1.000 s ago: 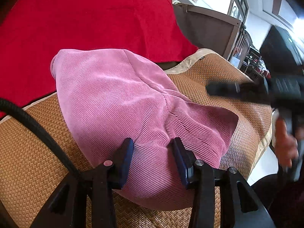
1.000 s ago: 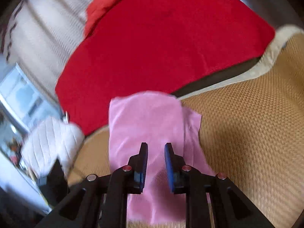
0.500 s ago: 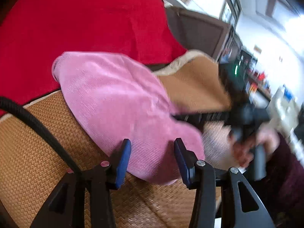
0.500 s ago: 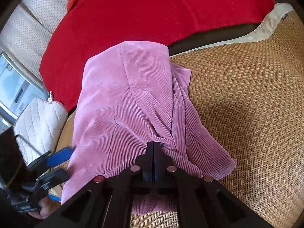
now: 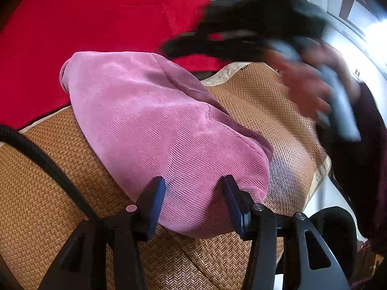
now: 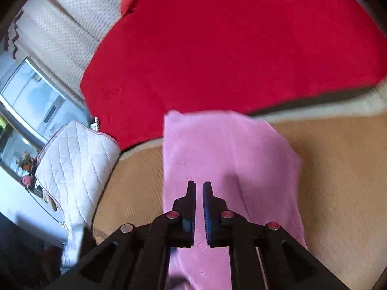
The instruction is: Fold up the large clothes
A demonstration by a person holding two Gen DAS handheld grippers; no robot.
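Left wrist view: my left gripper [image 5: 193, 194] hovers wide apart over the folded pink garment [image 5: 154, 125]; my right gripper [image 6: 198, 207], slightly parted and empty, hangs above it for another fold.

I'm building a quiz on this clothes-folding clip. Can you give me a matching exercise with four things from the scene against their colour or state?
Things:
1. corduroy garment
2. blanket
3. quilted cushion
4. left gripper

Colour or state:
A. white
B. fingers wide apart, holding nothing
C. pink, lying folded on the woven mat
D. red

Pairs: 1-C, 2-D, 3-A, 4-B
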